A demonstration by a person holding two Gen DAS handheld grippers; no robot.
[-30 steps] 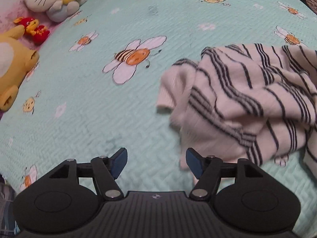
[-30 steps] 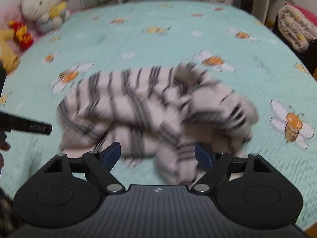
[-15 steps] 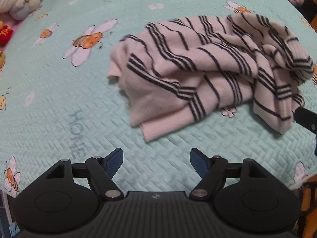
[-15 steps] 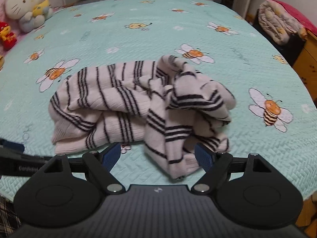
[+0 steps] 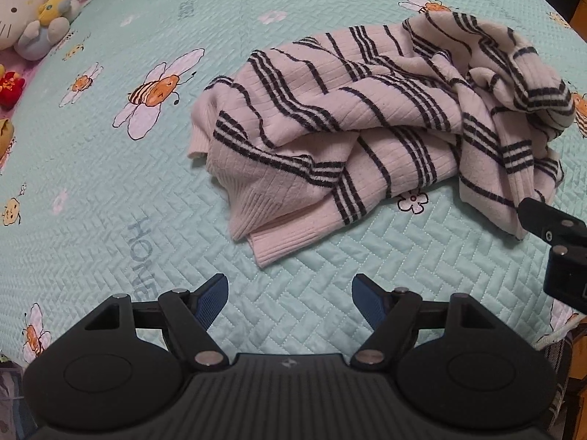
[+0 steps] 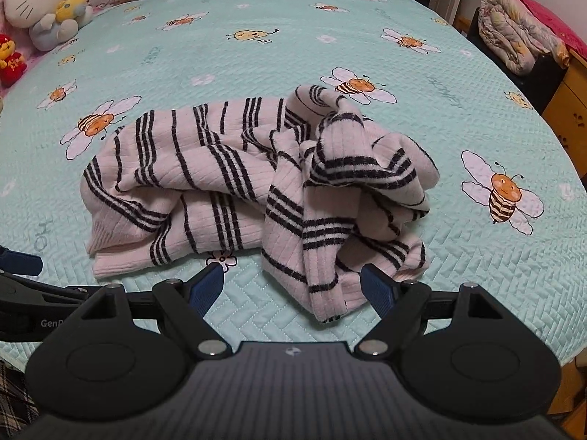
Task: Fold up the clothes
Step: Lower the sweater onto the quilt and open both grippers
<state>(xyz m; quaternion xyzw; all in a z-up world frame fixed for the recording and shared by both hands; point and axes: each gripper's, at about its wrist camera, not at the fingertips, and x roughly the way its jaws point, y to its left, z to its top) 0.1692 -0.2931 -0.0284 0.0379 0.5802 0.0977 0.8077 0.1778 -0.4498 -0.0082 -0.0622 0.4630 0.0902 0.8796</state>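
Note:
A cream sweater with black stripes [image 5: 367, 124] lies crumpled in a heap on the mint bee-print bedspread [image 5: 110, 190]. My left gripper [image 5: 290, 293] hovers open over bare quilt just short of the sweater's ribbed hem, nothing between its blue pads. In the right wrist view the same sweater [image 6: 227, 183] fills the middle. My right gripper [image 6: 293, 282] is open at its near edge. A hanging fold [image 6: 326, 286] sits in the gap between its fingers, and the pads do not press on it. The right gripper's body [image 5: 550, 227] shows at the left view's right edge.
Plush toys [image 6: 44, 0] sit at the bed's far left corner. A rolled quilt [image 6: 521, 36] and a wooden cabinet [image 6: 565, 117] stand off the bed's right side. The bed's near edge runs just under both grippers. The left gripper's finger [image 6: 18, 267] shows at the right view's left edge.
The left view has swung right, bringing the sweater from its right edge toward the middle, and its jaws stand a little wider. The right view has sharpened and sits nearer the heap.

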